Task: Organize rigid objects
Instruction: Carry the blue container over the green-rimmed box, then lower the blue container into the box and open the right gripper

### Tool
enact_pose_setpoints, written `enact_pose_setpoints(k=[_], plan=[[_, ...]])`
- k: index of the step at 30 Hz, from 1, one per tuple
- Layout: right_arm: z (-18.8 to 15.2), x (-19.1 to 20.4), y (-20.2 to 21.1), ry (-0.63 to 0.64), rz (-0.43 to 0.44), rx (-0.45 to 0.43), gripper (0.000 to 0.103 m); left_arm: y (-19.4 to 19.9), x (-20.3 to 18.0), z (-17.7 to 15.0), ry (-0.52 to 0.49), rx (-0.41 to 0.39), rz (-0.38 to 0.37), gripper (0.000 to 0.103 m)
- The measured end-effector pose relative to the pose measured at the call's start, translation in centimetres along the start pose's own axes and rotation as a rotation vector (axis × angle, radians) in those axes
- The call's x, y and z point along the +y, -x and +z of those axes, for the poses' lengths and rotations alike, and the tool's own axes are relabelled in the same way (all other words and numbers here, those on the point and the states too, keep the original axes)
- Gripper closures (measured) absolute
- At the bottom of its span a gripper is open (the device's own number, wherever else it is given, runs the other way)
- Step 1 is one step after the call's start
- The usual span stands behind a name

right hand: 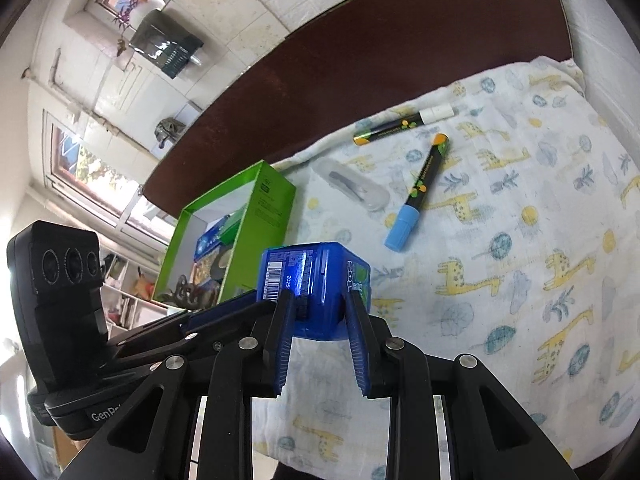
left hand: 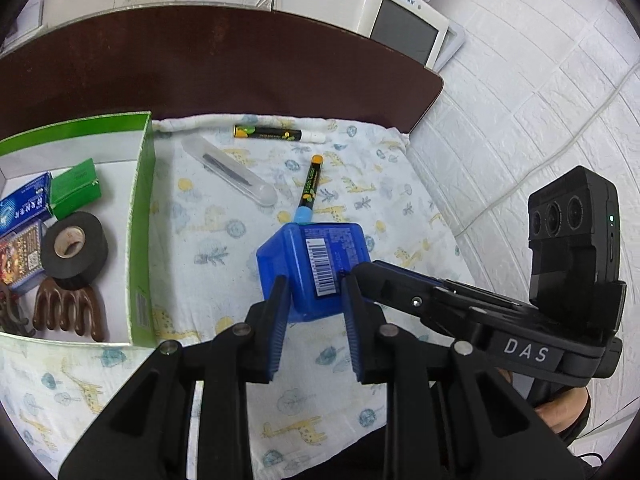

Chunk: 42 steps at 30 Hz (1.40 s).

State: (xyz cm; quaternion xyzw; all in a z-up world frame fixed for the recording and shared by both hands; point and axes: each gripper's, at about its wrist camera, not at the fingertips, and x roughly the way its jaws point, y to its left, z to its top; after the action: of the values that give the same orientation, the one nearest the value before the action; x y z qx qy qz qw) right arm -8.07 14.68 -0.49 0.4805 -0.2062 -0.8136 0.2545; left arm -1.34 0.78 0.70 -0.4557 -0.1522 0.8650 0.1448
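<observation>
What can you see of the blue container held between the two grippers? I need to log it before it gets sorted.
The blue container is a small, blocky box of glossy translucent blue plastic with rounded corners. A white barcode label runs down one face, and another face shows green and white print. The left gripper and right gripper each clamp it from a different side. It is tilted, near the green box.

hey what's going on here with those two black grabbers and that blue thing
A person holds a gripper in each hand. The left gripper and the right gripper are both shut on one blue plastic container above a giraffe-print cloth. The green box already holds tape, a comb and small packs; two markers and a clear case lie outside.
</observation>
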Motion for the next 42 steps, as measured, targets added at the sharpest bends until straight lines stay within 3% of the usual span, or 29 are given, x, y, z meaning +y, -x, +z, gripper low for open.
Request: enact_pose_setpoints(k=[11, 17, 21, 32, 37, 39, 42], plan=[[2.3, 7.9, -2.2, 0.129, 0.101, 0.004, 0.074, 7.3, 5.0, 1.2, 0.014, -0.15, 0.11, 0.08], [3.5, 13.4, -6.3, 0.21, 0.134, 0.05, 0.074, 10.5, 10.6, 1.5, 0.109, -0.211, 0.139, 0.078], [3.6, 15.8, -9.4, 0.226, 0.15, 0.094, 0.074, 11.1, 13.8, 1.4, 0.162, -0.21, 0.139, 0.078], [2.9, 16.0, -17.0, 0.168, 0.112, 0.22, 0.074, 8.1, 19.4, 0.3, 0.284, -0.137, 0.146, 0.077], [3.0, 15.4, -18.0, 0.133, 0.161, 0.239, 0.074, 9.2, 20.6, 0.5, 0.342, -0.146, 0.132, 0.072], [3.5, 15.5, -16.6, 0.155, 0.15, 0.21, 0.074, 10.4, 19.8, 1.5, 0.327, -0.191, 0.167, 0.064], [4.9, 15.4, -12.8, 0.214, 0.061, 0.097, 0.074, 10.9, 16.7, 3.4, 0.234, -0.211, 0.174, 0.06]])
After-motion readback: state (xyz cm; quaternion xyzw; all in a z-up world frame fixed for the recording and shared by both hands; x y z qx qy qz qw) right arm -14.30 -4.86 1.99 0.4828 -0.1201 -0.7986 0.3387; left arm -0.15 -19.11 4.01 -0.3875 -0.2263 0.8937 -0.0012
